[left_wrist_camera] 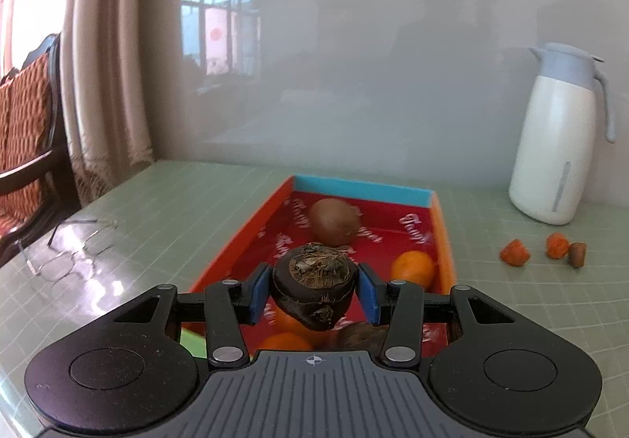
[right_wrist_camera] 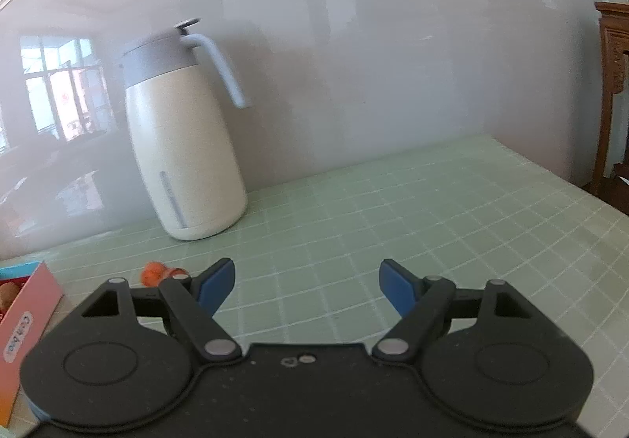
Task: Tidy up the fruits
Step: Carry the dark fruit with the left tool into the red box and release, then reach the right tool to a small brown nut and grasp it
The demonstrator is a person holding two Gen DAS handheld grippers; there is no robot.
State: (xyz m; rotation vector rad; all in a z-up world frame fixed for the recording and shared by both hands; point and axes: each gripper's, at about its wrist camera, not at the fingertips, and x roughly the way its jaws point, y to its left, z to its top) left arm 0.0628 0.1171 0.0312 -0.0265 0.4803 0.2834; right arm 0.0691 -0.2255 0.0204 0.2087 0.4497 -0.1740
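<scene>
- My left gripper (left_wrist_camera: 315, 286) pinches a dark brown, rough-skinned fruit (left_wrist_camera: 314, 282); both blue pads (left_wrist_camera: 257, 290) press against its sides, and its fibrous top faces the camera.
- That fruit hangs above the near half of a red tray (left_wrist_camera: 251, 237), clear of the tray's floor.
- The tray has an orange side wall and a light blue far wall; white cursive script is printed repeatedly across its red floor, but I cannot read the words.
- Inside the tray a brown kiwi (left_wrist_camera: 334, 221) lies near the far wall, an orange (left_wrist_camera: 412, 269) sits against the right wall, and more orange fruit (left_wrist_camera: 283, 341) shows below my fingers.
- Three small orange and brown pieces (left_wrist_camera: 515, 252) lie on the green gridded tabletop (left_wrist_camera: 196, 202), right of the tray.
- A white jug (left_wrist_camera: 558, 139) with a grey lid stands by the wall; wire glasses (left_wrist_camera: 74, 253) lie to the left.
- My right gripper (right_wrist_camera: 306, 286) has its fingers spread wide with only tabletop between them.
- In the right wrist view, a pink box edge (right_wrist_camera: 27, 312) carries a white oval label; I cannot make out its writing for certain.
</scene>
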